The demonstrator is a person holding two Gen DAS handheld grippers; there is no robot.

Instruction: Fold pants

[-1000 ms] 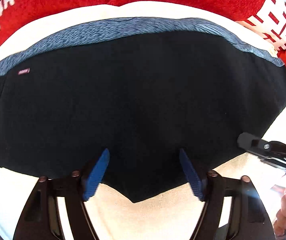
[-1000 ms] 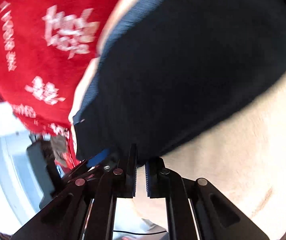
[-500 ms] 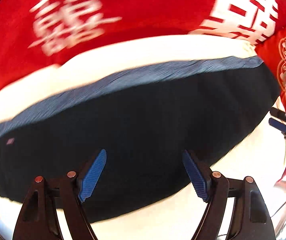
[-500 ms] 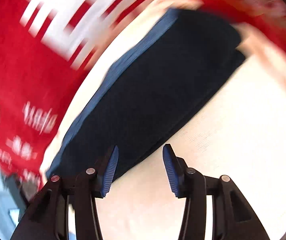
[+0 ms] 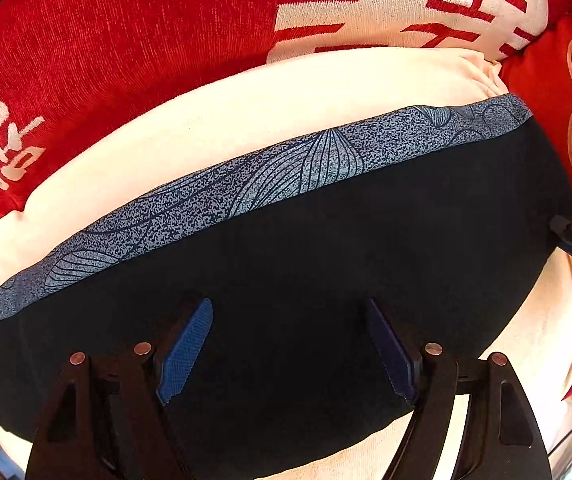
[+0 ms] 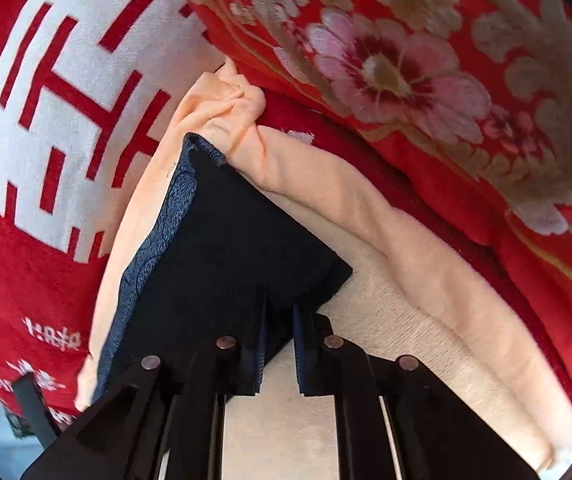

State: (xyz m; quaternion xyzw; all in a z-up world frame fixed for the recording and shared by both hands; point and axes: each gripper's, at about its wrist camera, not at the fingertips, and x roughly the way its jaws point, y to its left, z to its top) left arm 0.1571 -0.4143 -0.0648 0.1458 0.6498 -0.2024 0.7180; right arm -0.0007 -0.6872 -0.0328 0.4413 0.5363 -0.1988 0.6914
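risk of folded black pants point(image 5: 326, 280) on cream blanket point(image 5: 245, 112) skewing or unfolding if right gripper point(image 6: 277, 354), jaws nearly shut on corner edge, tugs alone while left gripper point(image 5: 290, 344) hovers wide open, empty.

Cream cloth point(image 5: 245, 120) spread over red blanket point(image 5: 125, 40); black pants point(image 5: 326, 260) lying flat on cloth.

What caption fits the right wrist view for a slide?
Right gripper closes on the edge of the folded dark pants on cream cloth.
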